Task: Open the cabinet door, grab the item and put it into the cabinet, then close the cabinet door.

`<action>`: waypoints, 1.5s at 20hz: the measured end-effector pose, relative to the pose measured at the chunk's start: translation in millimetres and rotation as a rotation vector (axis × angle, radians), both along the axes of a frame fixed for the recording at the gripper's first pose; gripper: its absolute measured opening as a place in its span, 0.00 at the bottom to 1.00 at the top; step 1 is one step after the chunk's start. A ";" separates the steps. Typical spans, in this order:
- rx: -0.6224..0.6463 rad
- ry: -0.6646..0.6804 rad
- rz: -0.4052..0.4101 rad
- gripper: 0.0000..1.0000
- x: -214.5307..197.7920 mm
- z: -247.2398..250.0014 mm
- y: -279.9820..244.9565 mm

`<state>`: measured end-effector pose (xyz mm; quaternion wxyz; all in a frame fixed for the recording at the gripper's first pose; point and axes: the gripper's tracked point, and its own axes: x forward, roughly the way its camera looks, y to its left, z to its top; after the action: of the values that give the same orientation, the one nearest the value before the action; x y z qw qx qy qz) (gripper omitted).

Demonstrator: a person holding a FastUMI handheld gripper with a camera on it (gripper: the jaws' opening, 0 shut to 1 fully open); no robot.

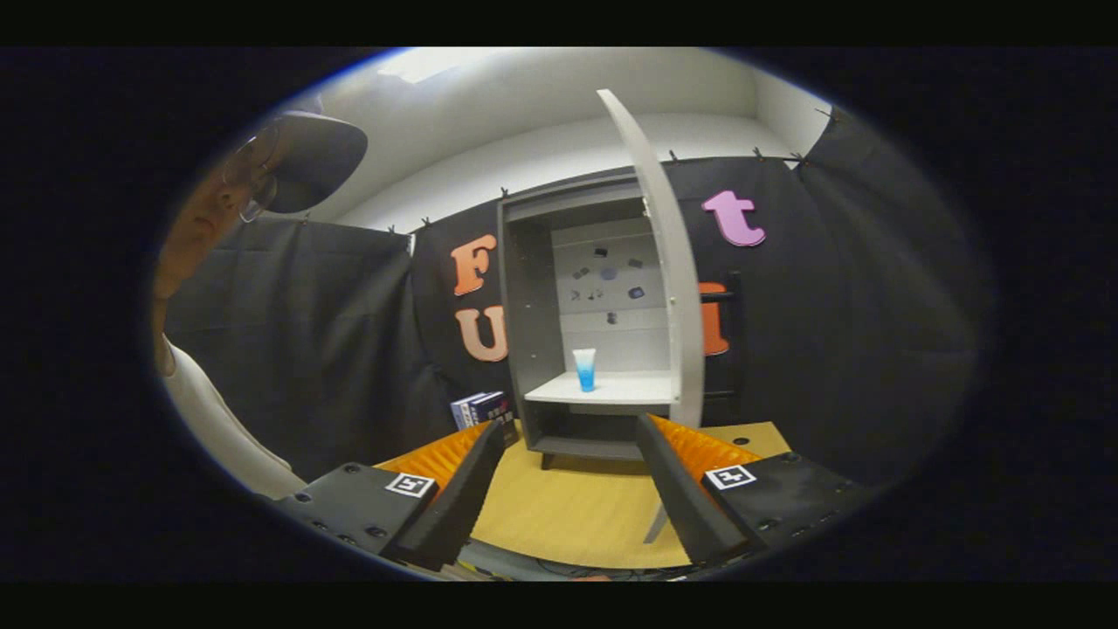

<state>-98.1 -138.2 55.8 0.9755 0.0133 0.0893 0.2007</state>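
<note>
Gripper (568, 454) held back from the cabinet (524, 349), fingers (476, 476) spread wide apart, nothing between them but bare tabletop. No contact with anything.

Cabinet stands on the yellow table (576, 515), upright on short legs, well beyond the fingertips. Grey carcass, pale back panel with a few small dark marks on it (too small to make out). Cabinet door (668, 271) swung open on the right side, seen nearly edge-on; its lower end reaches down just beside the right finger.

Item: a small tube (584, 369), pale on top and blue toward the bottom, standing upright on the white middle shelf (620, 390) inside the cabinet, toward the left half of the shelf, apart from the walls. Open compartment below the shelf looks dark; contents cannot be told.

Left of the cabinet, at its foot, a couple of books (482, 409) stand on the table against the black cloth wall, just beyond the left fingertip.

A person (227, 262) leans in on the left, cap brim and a light sleeve showing, well apart from the cabinet
</note>
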 end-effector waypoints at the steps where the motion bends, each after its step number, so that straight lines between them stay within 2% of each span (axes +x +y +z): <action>1: -0.014 -0.005 -0.035 0.97 1.3 1.7 -17.3; 4: -0.030 -0.034 -0.133 0.97 10.2 11.4 -68.4; 12: 0.031 -0.100 -0.323 0.97 93.1 24.1 -139.0; 15: 0.070 -0.099 -0.335 0.97 109.2 21.5 -141.1; 20: 0.039 -0.110 -0.368 0.97 121.1 20.7 -143.6; 30: -0.108 -0.141 -0.434 0.96 114.3 26.0 -118.3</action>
<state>16.2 -256.4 81.7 0.9989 -0.0341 0.0267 -0.0185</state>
